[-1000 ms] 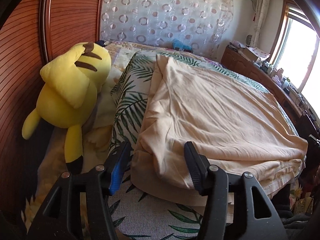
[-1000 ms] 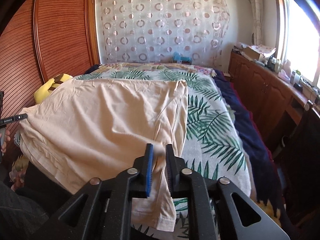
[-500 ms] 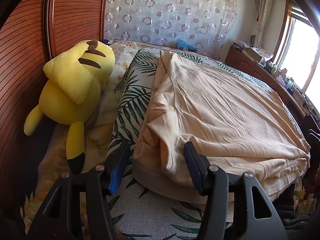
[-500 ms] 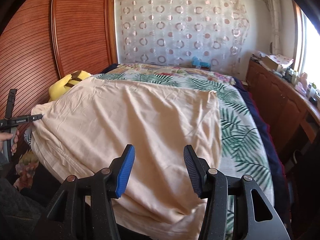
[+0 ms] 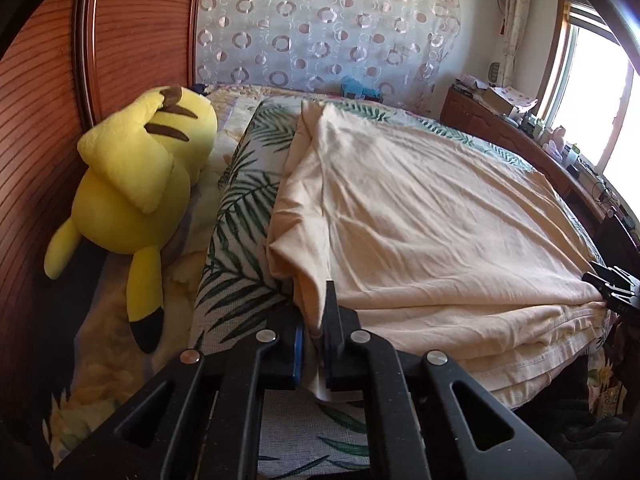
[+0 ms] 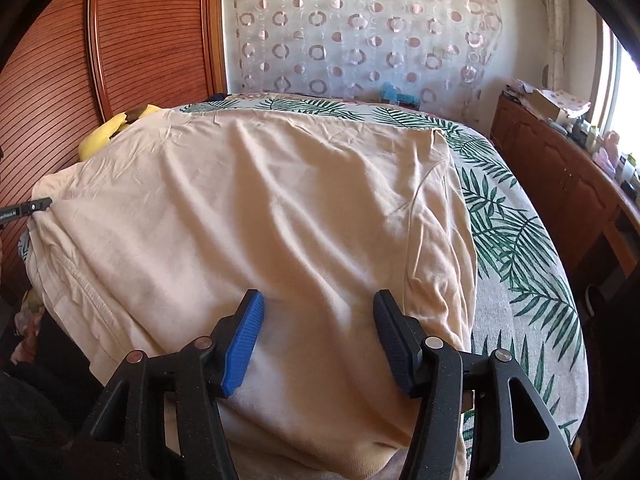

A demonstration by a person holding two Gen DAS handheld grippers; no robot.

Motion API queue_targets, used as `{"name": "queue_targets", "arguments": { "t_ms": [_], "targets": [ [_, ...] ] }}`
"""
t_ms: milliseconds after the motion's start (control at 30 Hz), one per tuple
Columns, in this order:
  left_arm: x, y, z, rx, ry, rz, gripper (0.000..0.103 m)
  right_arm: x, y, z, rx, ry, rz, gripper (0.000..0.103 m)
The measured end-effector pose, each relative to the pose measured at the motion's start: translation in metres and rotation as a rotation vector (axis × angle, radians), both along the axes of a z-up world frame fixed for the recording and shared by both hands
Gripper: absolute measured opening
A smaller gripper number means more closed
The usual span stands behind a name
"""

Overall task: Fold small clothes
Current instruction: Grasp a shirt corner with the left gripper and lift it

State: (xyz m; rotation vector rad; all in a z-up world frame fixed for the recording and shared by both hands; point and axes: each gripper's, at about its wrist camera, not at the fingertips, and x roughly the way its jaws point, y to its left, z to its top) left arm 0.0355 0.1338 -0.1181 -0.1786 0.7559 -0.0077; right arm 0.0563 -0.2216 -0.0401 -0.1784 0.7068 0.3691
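Left wrist view: left hand-held gripper (image 5: 316, 344) pinches the cream T-shirt (image 5: 420, 232) at the bed's (image 5: 240, 248) near-left corner; right hand-held gripper (image 6: 318, 332), jaws opening, hovers unclamped over its near-right edge.

Bedroom. Reddish slatted wooden panelling (image 5: 132, 28) on the left wall. Sheer curtain with ring pattern (image 6: 360, 36) across the far wall. Low wooden cabinet (image 6: 560, 184) along the right (top cluttered with small items), under a bright window (image 5: 592, 92) throwing daylight. Bed with palm-leaf cover (image 6: 516, 240).
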Motion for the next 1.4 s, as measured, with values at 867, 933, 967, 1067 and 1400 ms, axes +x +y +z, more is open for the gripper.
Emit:
{"name": "queue_targets", "arguments": {
  "t_ms": [867,933,967,1067,1400],
  "targets": [
    [0.045,-0.180,0.147,0.000,-0.311,-0.468,0.007,-0.031,-0.051,0.031,0.144,-0.064,-0.045,0.061],
    [0.048,-0.197,0.154,-0.002,-0.318,-0.510,0.007,-0.035,-0.055,0.036,0.148,-0.080,-0.051,0.061],
    [0.048,-0.207,0.158,0.001,-0.323,-0.533,0.007,-0.036,-0.058,0.037,0.150,-0.086,-0.054,0.061],
    [0.045,-0.228,0.166,0.001,-0.335,-0.590,0.007,-0.041,-0.067,0.041,0.146,-0.100,-0.067,0.061],
    [0.042,-0.293,0.169,0.011,-0.285,-0.743,0.007,-0.051,-0.094,0.050,0.151,-0.119,-0.096,0.061]
  ]
}}
